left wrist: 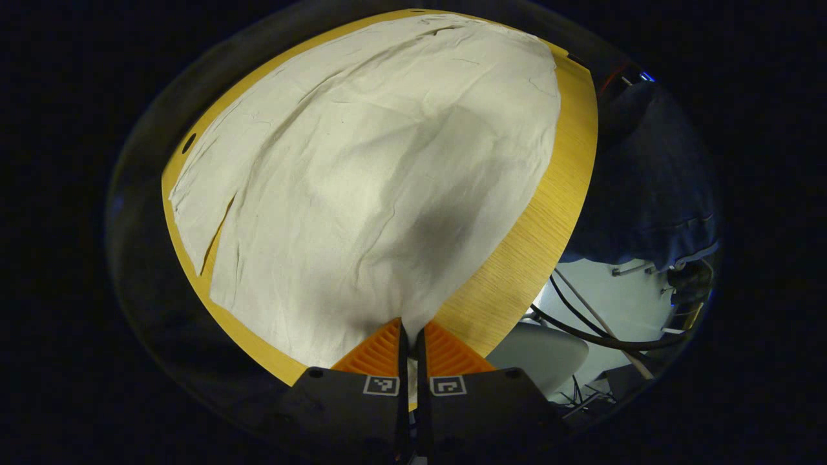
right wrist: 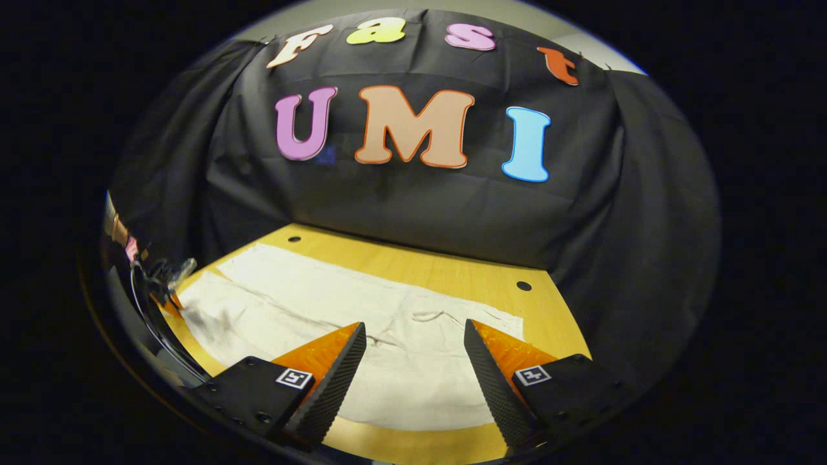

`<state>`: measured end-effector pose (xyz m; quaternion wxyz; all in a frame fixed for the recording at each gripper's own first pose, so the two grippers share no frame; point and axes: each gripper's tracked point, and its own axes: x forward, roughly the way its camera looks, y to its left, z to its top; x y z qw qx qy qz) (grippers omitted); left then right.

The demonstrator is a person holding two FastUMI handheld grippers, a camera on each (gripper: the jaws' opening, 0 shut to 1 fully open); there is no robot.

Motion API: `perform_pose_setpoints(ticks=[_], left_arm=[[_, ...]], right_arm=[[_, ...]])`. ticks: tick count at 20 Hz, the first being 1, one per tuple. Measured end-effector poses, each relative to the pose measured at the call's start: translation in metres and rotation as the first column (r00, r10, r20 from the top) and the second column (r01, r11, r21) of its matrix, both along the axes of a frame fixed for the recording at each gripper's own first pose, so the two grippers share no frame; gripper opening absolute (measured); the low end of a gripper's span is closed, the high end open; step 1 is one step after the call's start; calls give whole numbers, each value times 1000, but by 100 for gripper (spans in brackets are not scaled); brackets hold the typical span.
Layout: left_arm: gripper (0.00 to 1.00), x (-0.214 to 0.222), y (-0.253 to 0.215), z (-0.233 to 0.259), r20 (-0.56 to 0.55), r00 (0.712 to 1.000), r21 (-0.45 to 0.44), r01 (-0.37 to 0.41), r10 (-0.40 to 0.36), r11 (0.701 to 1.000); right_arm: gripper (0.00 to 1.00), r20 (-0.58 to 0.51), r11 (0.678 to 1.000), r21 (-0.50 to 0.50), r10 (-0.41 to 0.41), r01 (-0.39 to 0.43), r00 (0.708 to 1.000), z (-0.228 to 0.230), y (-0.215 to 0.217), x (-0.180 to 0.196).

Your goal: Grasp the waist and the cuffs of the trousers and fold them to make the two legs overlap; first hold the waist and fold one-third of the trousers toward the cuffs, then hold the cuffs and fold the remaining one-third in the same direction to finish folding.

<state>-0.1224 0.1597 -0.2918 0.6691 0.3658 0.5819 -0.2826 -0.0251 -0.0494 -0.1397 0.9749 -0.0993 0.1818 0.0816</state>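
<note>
So this looks like pretty early days on the fold. In the left gripper view the trousers are spread mostly flat over the wooden table, filling the middle of the frame, and you can see the slit between the two legs toward the left edge, so I'd say the legs aren't overlapped yet. The left gripper at the bottom centre has its fingers pinched nearly together with a point of the cloth pulled up between them, so it's got hold of an edge of the fabric, though I can't tell for sure whether that's the waist or a cuff. In the right gripper view the right gripper sits at the bottom of the frame with its fingers spread wide, nothing between them, hanging just above the pale cloth, which runs across the lower middle of the picture from the left side toward the right. My read: one end is grabbed, the other grab hasn't happened, and the leg-over-leg fold plus both thirds folds are all still to do. At the far left of that view there's another gripper at the cloth's edge, tiny and blurry.
</note>
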Motion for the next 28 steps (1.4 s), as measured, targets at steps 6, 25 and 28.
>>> perform_pose_setpoints(ticks=[6, 25, 28], left_arm=[[2, 1, 0, -1, -46, 998, 23, -46, 47, 999], [2, 4, 1, -4, -77, 990, 38, -112, 115, 993], [2, 4, 0, -4, -68, 991, 50, -111, 114, 993]], right_arm=[[98, -168, 962, -228, 112, -150, 979, -64, -47, -9], [95, -770, 700, -288, 237, -653, 593, -216, -131, -49], [89, -807, 689, -260, 229, -676, 544, -226, -135, -47]])
